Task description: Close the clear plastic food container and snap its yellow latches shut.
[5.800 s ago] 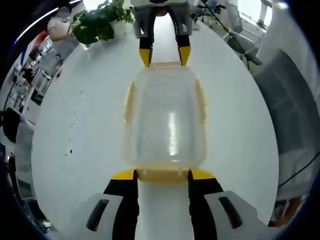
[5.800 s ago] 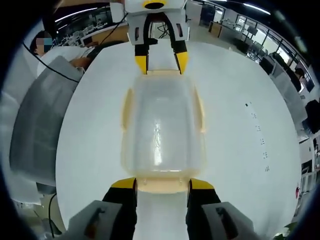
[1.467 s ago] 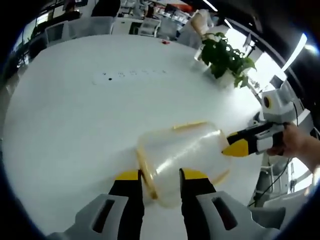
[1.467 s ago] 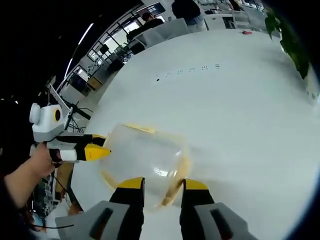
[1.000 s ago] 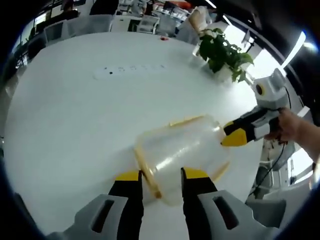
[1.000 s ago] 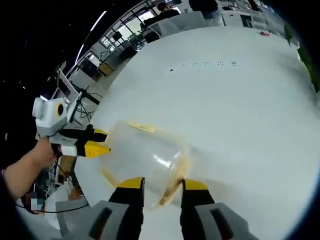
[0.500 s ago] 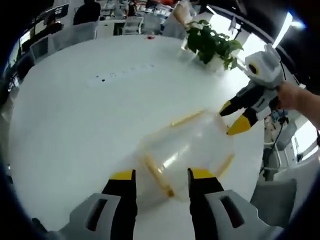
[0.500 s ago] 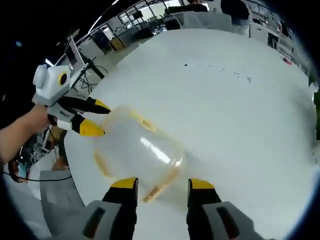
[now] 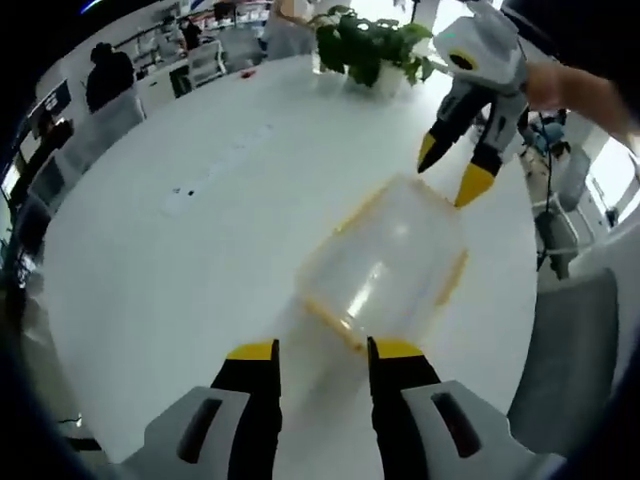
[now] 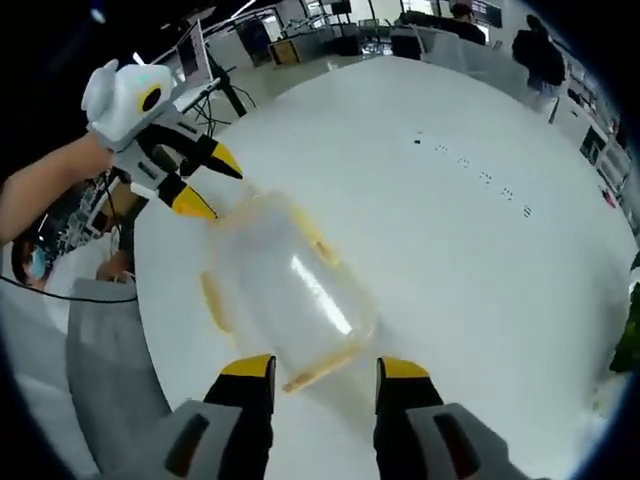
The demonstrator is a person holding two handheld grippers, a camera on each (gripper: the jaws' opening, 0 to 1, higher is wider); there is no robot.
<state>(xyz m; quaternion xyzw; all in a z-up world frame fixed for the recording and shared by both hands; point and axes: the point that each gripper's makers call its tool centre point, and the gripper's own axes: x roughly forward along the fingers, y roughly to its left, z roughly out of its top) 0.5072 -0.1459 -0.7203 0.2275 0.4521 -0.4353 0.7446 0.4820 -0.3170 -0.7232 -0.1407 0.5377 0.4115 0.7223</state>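
The clear plastic container (image 9: 385,262) lies on the white table with its lid down and yellow latches (image 9: 330,318) along its edges. In the left gripper view my left gripper (image 9: 322,352) is open, its yellow tips just short of the container's near end. Beyond the far end, a hand holds my right gripper (image 9: 450,172) open. In the right gripper view the container (image 10: 285,290) lies ahead of my open right gripper (image 10: 325,368). The near-end latch (image 10: 315,372) sits between its tips. My left gripper (image 10: 212,183) stands open at the far end. Neither holds anything.
A potted plant (image 9: 370,45) stands at the table's far edge. Grey chairs (image 9: 570,350) (image 10: 110,370) sit along the table's rim. A row of small dark marks (image 10: 470,165) crosses the table top. People and desks fill the background.
Both grippers have drawn back a little from the container's ends, and both views have swung round. The container has stayed on the table.
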